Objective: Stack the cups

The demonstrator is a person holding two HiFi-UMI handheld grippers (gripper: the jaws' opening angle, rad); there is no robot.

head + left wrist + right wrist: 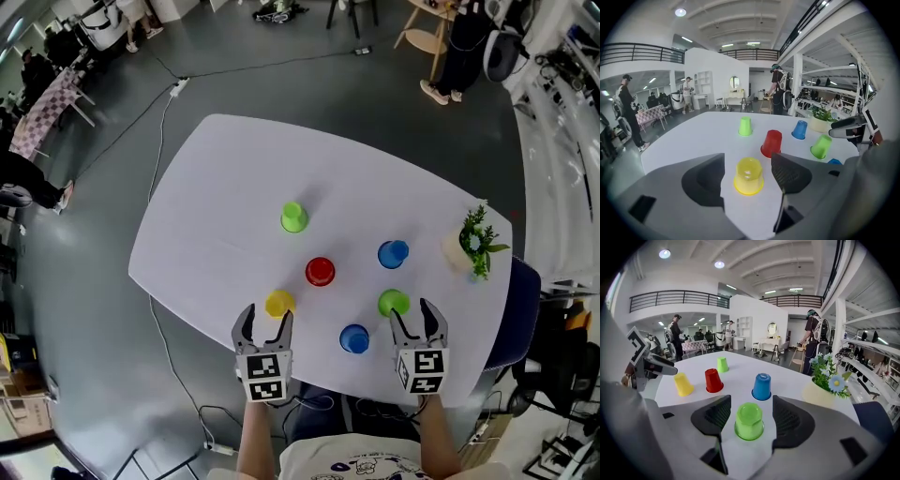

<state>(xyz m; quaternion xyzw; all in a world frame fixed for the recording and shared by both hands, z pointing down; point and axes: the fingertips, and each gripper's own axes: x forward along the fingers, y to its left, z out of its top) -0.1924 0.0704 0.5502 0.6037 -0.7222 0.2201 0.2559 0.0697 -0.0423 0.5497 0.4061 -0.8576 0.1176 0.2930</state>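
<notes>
Left claw [267,315] released, astride yellow cup [278,302]; right claw [412,313] released, astride green cup [393,302]; white table [234,178], grey floor [103,309], seemingly workshop.

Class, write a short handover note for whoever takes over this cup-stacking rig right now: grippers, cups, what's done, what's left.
Left gripper: open, with the yellow cup between its jaws, pads not touching it.
Right gripper: open, with the near green cup between its jaws, untouched.
Cups: six, all upside down and apart on the white table. The others are the red cup, far green cup, far blue cup and near blue cup.
Done: nothing stacked yet.
Left: grip, lift and stack all six.
</notes>
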